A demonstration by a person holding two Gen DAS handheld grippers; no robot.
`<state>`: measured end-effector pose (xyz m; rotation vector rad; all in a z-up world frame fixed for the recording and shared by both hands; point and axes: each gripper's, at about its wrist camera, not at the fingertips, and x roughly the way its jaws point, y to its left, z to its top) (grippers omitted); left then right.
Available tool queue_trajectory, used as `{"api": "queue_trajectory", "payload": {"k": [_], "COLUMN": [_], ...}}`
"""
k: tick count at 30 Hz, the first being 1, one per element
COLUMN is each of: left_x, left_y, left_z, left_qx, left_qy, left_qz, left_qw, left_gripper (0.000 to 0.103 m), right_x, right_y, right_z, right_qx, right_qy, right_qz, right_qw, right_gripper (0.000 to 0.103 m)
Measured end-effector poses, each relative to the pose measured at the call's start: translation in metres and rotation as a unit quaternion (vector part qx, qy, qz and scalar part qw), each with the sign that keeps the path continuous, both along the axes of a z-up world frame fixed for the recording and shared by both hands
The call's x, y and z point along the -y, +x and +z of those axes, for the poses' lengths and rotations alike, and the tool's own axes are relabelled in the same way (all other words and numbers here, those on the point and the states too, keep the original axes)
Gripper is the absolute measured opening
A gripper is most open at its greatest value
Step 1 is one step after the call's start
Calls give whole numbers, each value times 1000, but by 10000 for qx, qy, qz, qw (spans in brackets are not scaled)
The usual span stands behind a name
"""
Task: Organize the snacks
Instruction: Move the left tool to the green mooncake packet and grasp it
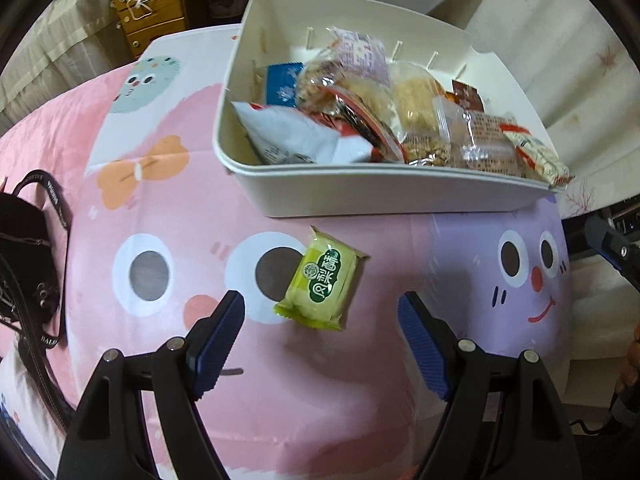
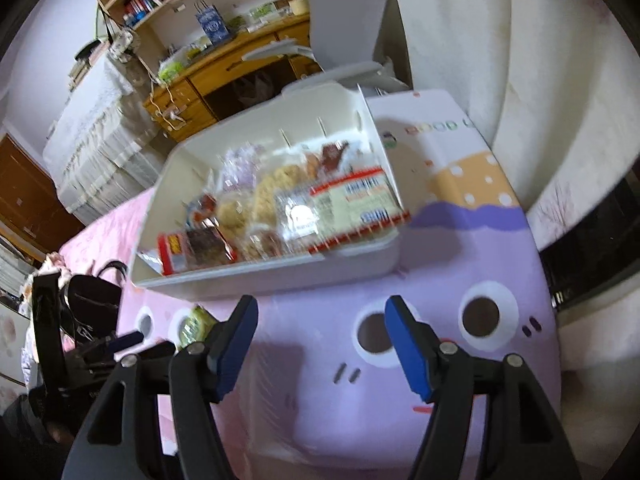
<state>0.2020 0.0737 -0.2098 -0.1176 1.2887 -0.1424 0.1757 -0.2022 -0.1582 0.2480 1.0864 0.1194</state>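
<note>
A green wrapped snack (image 1: 322, 282) lies flat on the cartoon tablecloth, just in front of a white bin (image 1: 360, 196) holding several wrapped snacks. My left gripper (image 1: 322, 320) is open and empty, with the green snack just ahead between its fingertips. My right gripper (image 2: 320, 328) is open and empty above the purple part of the cloth, in front of the white bin (image 2: 280, 276). The green snack (image 2: 196, 326) shows at the left, partly hidden behind the left finger. One red-and-white packet (image 1: 538, 156) hangs over the bin's near right rim.
A black bag with straps (image 1: 28, 264) lies at the left edge of the table. The left gripper's body (image 2: 80, 356) shows at the right wrist view's left. A wooden desk (image 2: 224, 68) and a grey chair (image 2: 344, 32) stand behind the table.
</note>
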Motion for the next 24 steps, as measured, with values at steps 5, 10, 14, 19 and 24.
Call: {"api": "queue_trajectory", "payload": {"k": [5,10,14,19,24], "left_x": [7,10,14,18,25], "left_y": [6,13,15,18,20], "left_z": [-16,-32,-43,-49,-49], "left_qx": [109,52,-3,16,68], "left_qy": [109,155,247,309,465], "left_qz": [-126,-184,-307,-397,-551], "left_qw": [9998,9997,9992,9987,9974], "left_gripper": [78,73,69,60,44], "right_x": [3,7,13,17,20], "right_y": [-7,-10,-11,-12,-12], "right_z": [-17,-24,-29,-32,-34], "right_qx": [-239,-319,-387,-446,-483], "right_qy": [-115,-162,-151,-151,-140], "right_qz": [18,-10,-111,-186,-246], "right_qw": [9996,9994,9991,9987,9984], "right_gripper": [67,67,67,67,67]}}
